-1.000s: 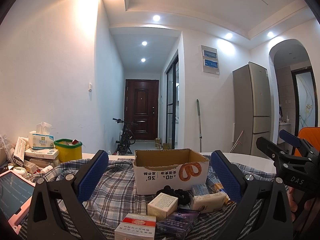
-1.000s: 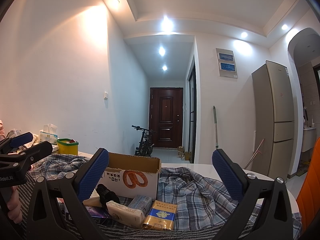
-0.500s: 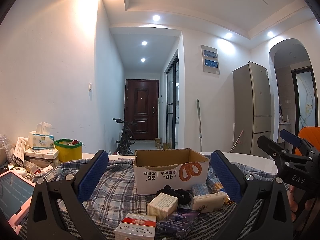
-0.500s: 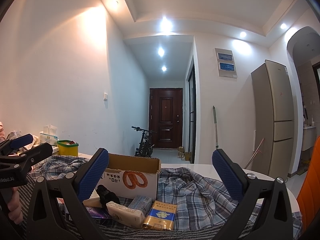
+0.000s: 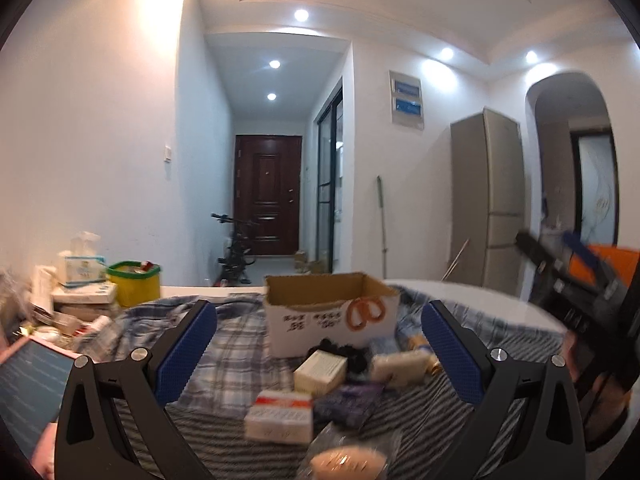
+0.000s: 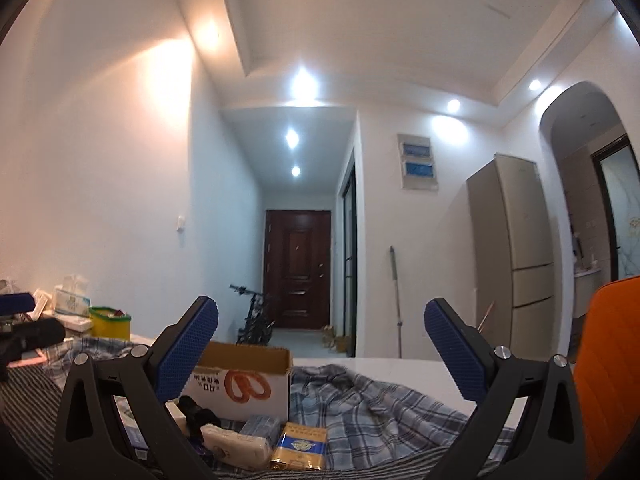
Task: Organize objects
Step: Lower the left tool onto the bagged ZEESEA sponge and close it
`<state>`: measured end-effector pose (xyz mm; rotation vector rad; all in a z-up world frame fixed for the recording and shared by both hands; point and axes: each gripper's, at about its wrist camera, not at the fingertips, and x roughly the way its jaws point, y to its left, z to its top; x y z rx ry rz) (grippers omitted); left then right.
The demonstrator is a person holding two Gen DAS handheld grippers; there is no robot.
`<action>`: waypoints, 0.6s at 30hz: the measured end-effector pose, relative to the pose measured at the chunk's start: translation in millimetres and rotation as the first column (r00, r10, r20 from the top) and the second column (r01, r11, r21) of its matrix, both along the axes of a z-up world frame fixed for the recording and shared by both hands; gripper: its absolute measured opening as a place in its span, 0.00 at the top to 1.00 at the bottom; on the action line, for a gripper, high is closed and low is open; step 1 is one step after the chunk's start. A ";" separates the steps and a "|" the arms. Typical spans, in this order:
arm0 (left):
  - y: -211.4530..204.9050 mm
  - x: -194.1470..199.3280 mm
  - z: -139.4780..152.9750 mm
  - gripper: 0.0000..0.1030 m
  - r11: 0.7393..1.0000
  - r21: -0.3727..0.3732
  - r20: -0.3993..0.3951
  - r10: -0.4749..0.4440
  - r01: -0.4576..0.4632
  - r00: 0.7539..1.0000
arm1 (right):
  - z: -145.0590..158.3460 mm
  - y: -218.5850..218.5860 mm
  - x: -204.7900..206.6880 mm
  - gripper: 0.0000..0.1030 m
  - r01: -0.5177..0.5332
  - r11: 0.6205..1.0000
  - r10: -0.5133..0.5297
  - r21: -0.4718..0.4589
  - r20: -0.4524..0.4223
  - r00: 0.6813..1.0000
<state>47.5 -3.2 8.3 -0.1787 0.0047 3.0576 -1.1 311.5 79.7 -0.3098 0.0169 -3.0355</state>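
The left claw (image 5: 318, 344) is wide open, its two blue-padded fingers spread far apart and holding nothing. It hangs above a counter (image 5: 480, 300) covered with a blue plaid cloth (image 5: 240, 344) and a striped cloth (image 5: 224, 432).

Between the fingers, small packages lie scattered on the cloths. Nearest the camera is a white box with a red band (image 5: 279, 416), and just beside it a dark purple packet (image 5: 348, 402). A little farther back sits a cream box (image 5: 320, 372), with a pale wrapped bar (image 5: 400, 366) to its right and a black object (image 5: 352, 354) between and behind them. At the very bottom edge is a blurred, tan, rounded item in clear wrapping, possibly a bun (image 5: 346, 460). Behind the packages stands an open cardboard box (image 5: 332, 312), white on its front with an orange pretzel print.

To the left, a yellow tub with a green rim (image 5: 134, 284) stands near a tissue pack (image 5: 82, 264) on stacked boxes.

The right claw (image 6: 320, 346) is also wide open and empty. It hangs over the same counter. Below it lie a gold and blue packet (image 6: 300, 446), the pale wrapped bar and a grey-blue packet (image 6: 262, 428), all just in front of the cardboard box. An orange chair back (image 6: 608, 380) fills the right edge.
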 end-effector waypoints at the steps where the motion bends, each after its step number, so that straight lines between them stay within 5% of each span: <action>1: 0.3 5.1 -1.8 0.00 0.999 -0.018 0.007 0.029 -0.029 1.000 | 3.0 -1.3 4.6 0.00 -0.007 1.000 0.007 0.003 0.018 1.000; 8: -7.4 19.1 -26.8 0.00 0.999 0.051 0.127 0.013 -0.020 0.992 | 0.9 -11.1 20.9 0.00 -0.024 1.000 0.021 0.019 0.112 0.994; 13: 5.8 18.2 -43.5 0.00 1.000 -0.012 0.160 0.019 -0.017 0.987 | -13.2 -11.6 23.7 0.00 -0.044 0.999 0.039 0.024 0.180 0.983; 18: 9.3 0.5 -59.2 0.00 1.000 0.013 0.282 -0.013 0.009 0.959 | -16.9 -6.5 27.0 0.00 -0.048 0.999 0.044 0.017 0.199 0.979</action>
